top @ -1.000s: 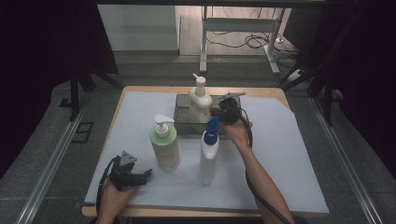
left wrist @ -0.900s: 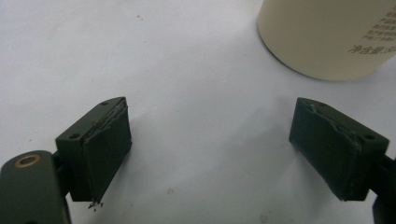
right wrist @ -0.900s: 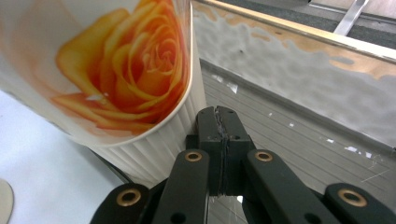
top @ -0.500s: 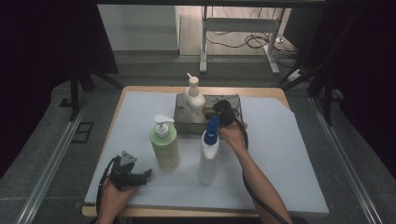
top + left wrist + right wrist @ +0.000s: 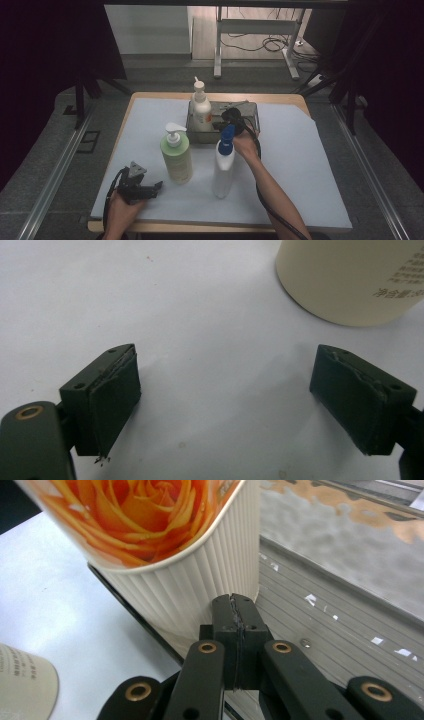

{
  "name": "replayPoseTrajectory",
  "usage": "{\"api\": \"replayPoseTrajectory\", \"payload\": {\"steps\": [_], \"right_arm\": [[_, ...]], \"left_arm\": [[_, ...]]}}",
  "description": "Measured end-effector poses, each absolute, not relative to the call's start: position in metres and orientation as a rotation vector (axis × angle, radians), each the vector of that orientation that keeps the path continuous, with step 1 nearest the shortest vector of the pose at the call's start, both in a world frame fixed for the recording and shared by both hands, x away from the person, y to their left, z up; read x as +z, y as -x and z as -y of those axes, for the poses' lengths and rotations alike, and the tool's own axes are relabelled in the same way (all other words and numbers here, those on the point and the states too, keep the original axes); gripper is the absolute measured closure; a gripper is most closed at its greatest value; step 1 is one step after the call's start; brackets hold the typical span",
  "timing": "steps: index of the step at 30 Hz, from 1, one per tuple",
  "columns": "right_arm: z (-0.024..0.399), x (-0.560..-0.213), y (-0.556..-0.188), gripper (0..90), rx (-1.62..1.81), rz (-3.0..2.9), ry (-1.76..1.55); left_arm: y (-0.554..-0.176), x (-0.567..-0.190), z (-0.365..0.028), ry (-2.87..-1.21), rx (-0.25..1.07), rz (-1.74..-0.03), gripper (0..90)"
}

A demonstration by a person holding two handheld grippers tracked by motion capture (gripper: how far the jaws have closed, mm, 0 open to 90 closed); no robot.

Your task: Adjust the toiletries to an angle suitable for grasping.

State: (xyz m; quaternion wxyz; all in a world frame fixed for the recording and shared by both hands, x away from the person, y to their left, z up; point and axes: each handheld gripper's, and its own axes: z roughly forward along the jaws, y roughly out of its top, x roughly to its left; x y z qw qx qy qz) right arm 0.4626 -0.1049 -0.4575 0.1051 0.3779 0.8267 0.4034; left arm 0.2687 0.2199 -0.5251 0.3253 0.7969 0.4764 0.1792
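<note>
A white pump bottle (image 5: 201,107) with an orange rose label (image 5: 150,510) stands upright in the left part of a grey metal tray (image 5: 250,111) at the back of the table. My right gripper (image 5: 220,123) is shut with nothing between its jaws. Its tips (image 5: 235,605) are against the bottle's ribbed base, just above the tray floor (image 5: 340,615). My left gripper (image 5: 158,187) rests at the front left of the white sheet, open and empty (image 5: 225,405). The base of the green pump bottle (image 5: 350,280) is just ahead of it.
The green pump bottle (image 5: 176,155) and a white bottle with a blue cap (image 5: 224,165) stand mid-table in front of the tray. The right forearm (image 5: 270,190) passes beside the blue-capped bottle. The white sheet (image 5: 310,165) covers the table top.
My right gripper has moved left across the tray, and the white pump bottle has slid left with it. The left gripper has stayed put.
</note>
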Motion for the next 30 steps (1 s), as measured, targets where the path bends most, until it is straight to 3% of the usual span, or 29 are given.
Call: {"api": "replayPoseTrajectory", "payload": {"steps": [26,30], "right_arm": [[0.082,-0.46,-0.463,88.4,1.193,-2.518,-1.027],[0.081,-0.46,-0.464,84.4,1.164,-2.51,-1.039]], "left_arm": [[-0.269,-0.525,-0.22,-2.089,0.47,-1.249,12.6],[-0.269,-0.525,-0.22,-2.089,0.47,-1.249,12.7]]}}
